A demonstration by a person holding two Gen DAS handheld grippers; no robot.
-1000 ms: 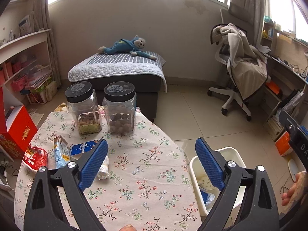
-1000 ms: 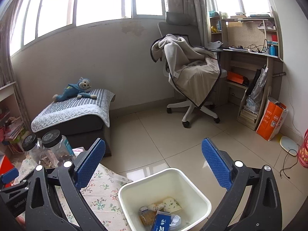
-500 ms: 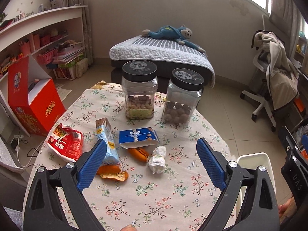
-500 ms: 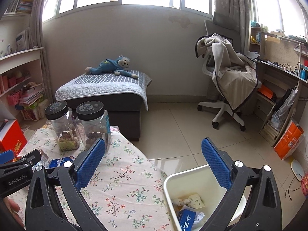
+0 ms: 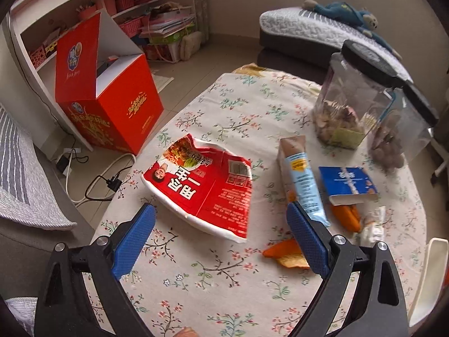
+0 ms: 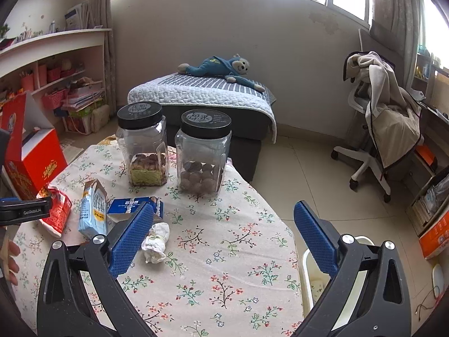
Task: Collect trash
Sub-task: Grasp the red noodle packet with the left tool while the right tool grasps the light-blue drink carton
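Observation:
Trash lies on the floral tablecloth (image 5: 213, 275): a red snack bag (image 5: 204, 188), a light blue milk carton (image 5: 301, 179), a blue box (image 5: 346, 185), orange peels (image 5: 286, 252) and a crumpled white tissue (image 5: 371, 224). My left gripper (image 5: 221, 238) is open and empty, just in front of the red bag. My right gripper (image 6: 221, 238) is open and empty above the table, with the tissue (image 6: 155, 241) by its left finger. The carton (image 6: 94, 210), blue box (image 6: 132, 206) and red bag (image 6: 57, 210) lie to its left. The white bin (image 6: 308, 278) stands off the table's right edge.
Two black-lidded clear jars (image 6: 143, 148) (image 6: 204, 157) stand at the table's far side. A red carton box (image 5: 109, 98) sits on the floor to the left, with cables (image 5: 92, 179) beside it. A couch with a plush monkey (image 6: 219, 67) and an office chair (image 6: 384, 118) stand beyond.
Both grippers have swung left and downward, from the bin toward the table. The left now faces the red bag closely; the right now looks over the table's trash.

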